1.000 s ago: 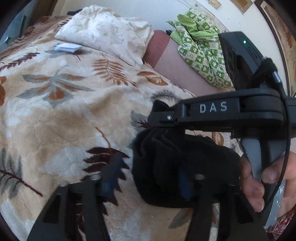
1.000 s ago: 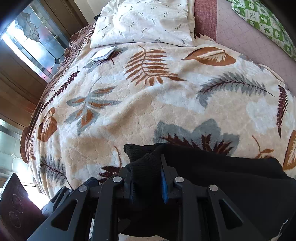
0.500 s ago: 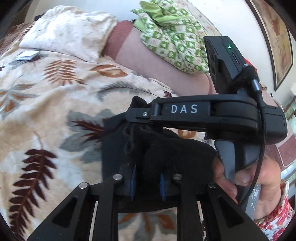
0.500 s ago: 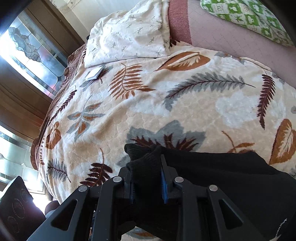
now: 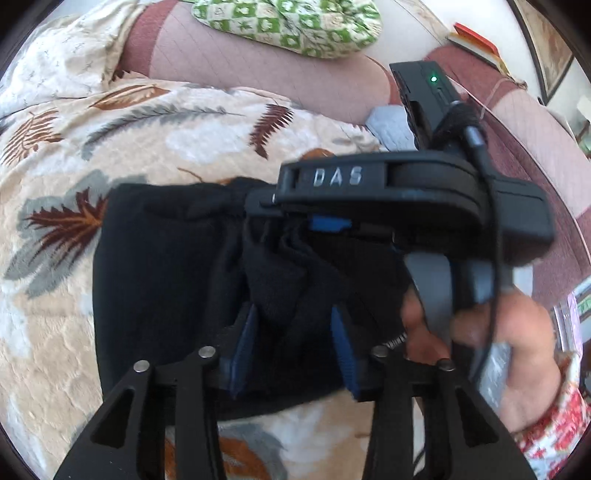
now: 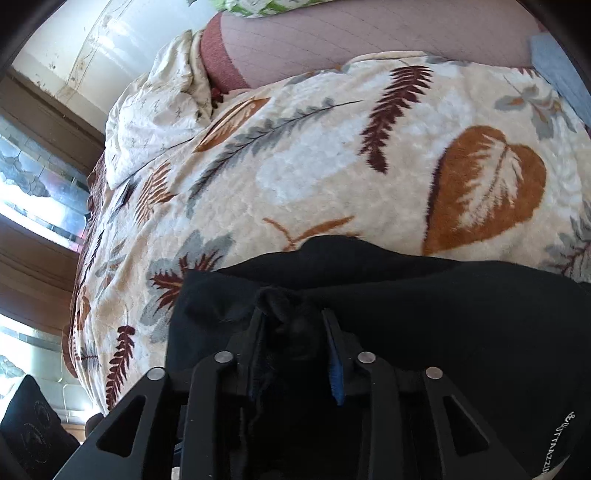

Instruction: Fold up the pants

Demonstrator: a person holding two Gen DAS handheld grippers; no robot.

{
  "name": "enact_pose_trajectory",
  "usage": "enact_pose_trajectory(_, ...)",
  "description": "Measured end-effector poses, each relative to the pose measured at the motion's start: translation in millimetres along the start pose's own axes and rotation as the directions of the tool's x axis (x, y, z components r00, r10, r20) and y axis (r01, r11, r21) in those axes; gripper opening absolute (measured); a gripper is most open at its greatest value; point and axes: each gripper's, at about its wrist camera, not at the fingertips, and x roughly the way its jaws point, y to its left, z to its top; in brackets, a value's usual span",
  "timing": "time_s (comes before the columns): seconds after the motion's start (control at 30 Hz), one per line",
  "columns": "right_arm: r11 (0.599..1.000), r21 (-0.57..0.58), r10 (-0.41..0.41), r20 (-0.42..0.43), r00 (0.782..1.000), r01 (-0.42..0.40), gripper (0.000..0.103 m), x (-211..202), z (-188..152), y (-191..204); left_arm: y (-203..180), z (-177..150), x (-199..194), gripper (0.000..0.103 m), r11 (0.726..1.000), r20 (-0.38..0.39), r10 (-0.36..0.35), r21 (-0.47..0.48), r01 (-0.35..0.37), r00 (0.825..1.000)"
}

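Black pants [image 5: 159,277] lie folded on the leaf-patterned blanket [image 5: 147,147]. My left gripper [image 5: 293,317] points down at the pants, its jaws opening. A loose ridge of black fabric stands between the blue pads [image 5: 341,347], which no longer press on it. My right gripper [image 5: 273,218], held by a hand [image 5: 517,343], is just beyond it over the same fold. In the right wrist view the right gripper [image 6: 293,325] is also opening, with a bunch of the pants [image 6: 443,314] slack between its parted pads.
A cream pillow [image 5: 55,62] and a green checked pillow [image 5: 295,26] lie at the head of the bed on a maroon sheet [image 5: 229,55]. A grey-blue cloth [image 5: 388,125] sits at the blanket's far edge. A window [image 6: 37,192] and a black cushion [image 6: 29,435] are on the left.
Both grippers carried the gripped end of the pants rightward across the blanket and laid it over the rest. Their pads, shut on the fabric before, now stand apart.
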Motion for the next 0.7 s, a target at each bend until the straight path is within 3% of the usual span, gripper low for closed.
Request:
enact_pose_trajectory(0.07,0.999,0.034,0.009,0.046,0.999,-0.011,0.059,-12,-3,-15,-2,-9,-10,0.050,0.999,-0.004,-0.033,0.005,0.033,0.999)
enact_pose_trajectory(0.17,0.998,0.052,-0.036,0.122,0.992,0.030,0.059,-38,-2,-27,7,-22,-36,0.056,0.999,0.025,-0.032,-0.004,0.032,0.999)
enact_pose_trajectory(0.27,0.996,0.031,-0.084,0.208,0.975,0.080,0.059,-67,-3,-28,29,-31,-55,0.057,0.998,0.058,0.028,-0.061,-0.024,0.998)
enact_pose_trajectory(0.37,0.999,0.031,0.007,0.258,0.966,-0.015,0.059,-88,-9,-18,56,-39,-64,0.057,0.985,0.060,0.066,-0.161,-0.055,0.996)
enact_pose_trajectory(0.53,0.977,-0.033,0.214,0.195,0.957,-0.211,0.058,-70,-14,32,82,-50,-71,0.057,0.964,0.048,0.107,-0.251,-0.091,0.993)
enact_pose_trajectory(0.7,0.975,0.024,0.218,0.116,0.969,-0.222,0.058,-23,-28,41,86,-53,-85,0.057,0.963,0.069,0.144,-0.237,-0.124,0.987)
